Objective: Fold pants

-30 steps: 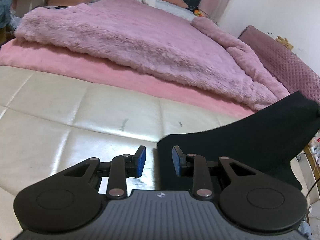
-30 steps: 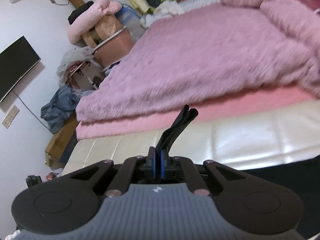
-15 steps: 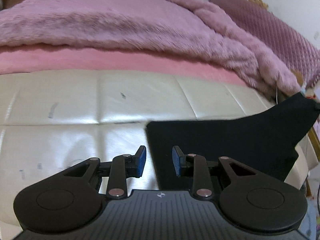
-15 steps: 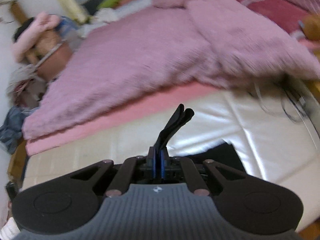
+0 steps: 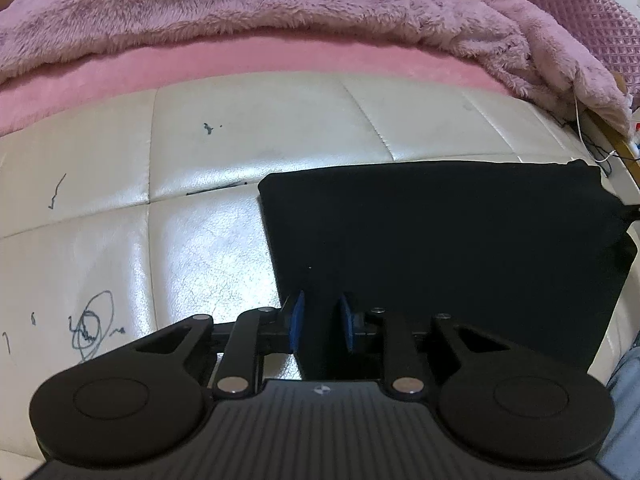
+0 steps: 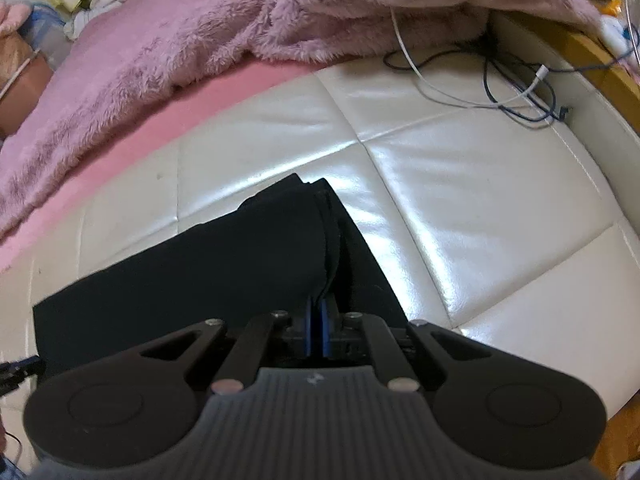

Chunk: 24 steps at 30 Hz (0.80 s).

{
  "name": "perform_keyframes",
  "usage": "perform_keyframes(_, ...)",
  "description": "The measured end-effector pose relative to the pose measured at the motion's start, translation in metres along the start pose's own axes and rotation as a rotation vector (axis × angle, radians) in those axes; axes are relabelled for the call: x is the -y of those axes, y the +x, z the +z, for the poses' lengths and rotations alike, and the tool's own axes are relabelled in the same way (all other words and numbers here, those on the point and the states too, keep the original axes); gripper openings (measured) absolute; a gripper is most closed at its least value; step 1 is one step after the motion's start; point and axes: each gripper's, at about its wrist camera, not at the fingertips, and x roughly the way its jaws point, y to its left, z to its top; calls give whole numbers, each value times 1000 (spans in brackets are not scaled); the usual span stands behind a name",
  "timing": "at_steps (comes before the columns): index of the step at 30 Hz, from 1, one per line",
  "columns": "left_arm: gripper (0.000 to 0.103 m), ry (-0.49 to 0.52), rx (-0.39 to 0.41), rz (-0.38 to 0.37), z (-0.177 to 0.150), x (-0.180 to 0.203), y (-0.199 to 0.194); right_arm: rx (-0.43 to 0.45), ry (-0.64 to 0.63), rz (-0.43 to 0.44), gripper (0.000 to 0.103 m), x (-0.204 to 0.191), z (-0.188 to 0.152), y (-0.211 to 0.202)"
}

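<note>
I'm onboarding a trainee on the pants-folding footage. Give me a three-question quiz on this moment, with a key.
1. True or false: the right gripper is shut on the black pants.
2. The left gripper is: A) open, B) shut on the pink blanket, C) out of view.
3. What surface do the pants lie on?

Key: 1 true. 2 A; its pads stand apart over the pants' near edge. 3 The cream quilted cushion.
</note>
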Motion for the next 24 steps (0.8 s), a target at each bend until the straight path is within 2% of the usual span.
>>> perform_keyframes(2, 22, -9, 0, -1, -1, -1, 0, 38, -54, 1, 0, -13, 4, -14)
perform_keyframes(6, 22, -30, 7, -6, -1, -3, 0, 206, -134, 149, 0, -35, 8, -64)
perform_keyframes(8, 22, -33, 10, -6, -1, -3, 1, 215, -168, 91, 0, -36, 8, -63)
perform_keyframes(11, 22, -37, 15, -7, -2, -4, 0, 113, -153, -10, 0, -16, 2, -20)
perform_keyframes(16, 23, -71, 24, -23, 1, -8, -2, 96, -90, -18, 0, 5, -12, 13)
perform_keyframes(17, 24, -92, 39, -33, 2, -12, -5, 95, -95, -27, 0, 5, -14, 15)
perform_keyframes(18, 32, -116, 57, -38, 4, -17, -7, 88, -106, -55, 0, 4, -14, 16)
perform_keyframes(19, 44, -142, 75, -32, 8, -22, -8, 85, -123, -99, 4, 2, -15, 17)
perform_keyframes(20, 48, -167, 89, -25, 11, -28, -9, 89, -144, -151, 11, 0, -15, 15)
perform_keyframes(22, 50, -231, 98, -45, 20, -40, -5, 112, -157, -209, 15, -3, -12, 10)
perform_keyframes(24, 50, -306, 84, -107, 28, -50, 3, 152, -148, -169, 16, -3, -9, 1)
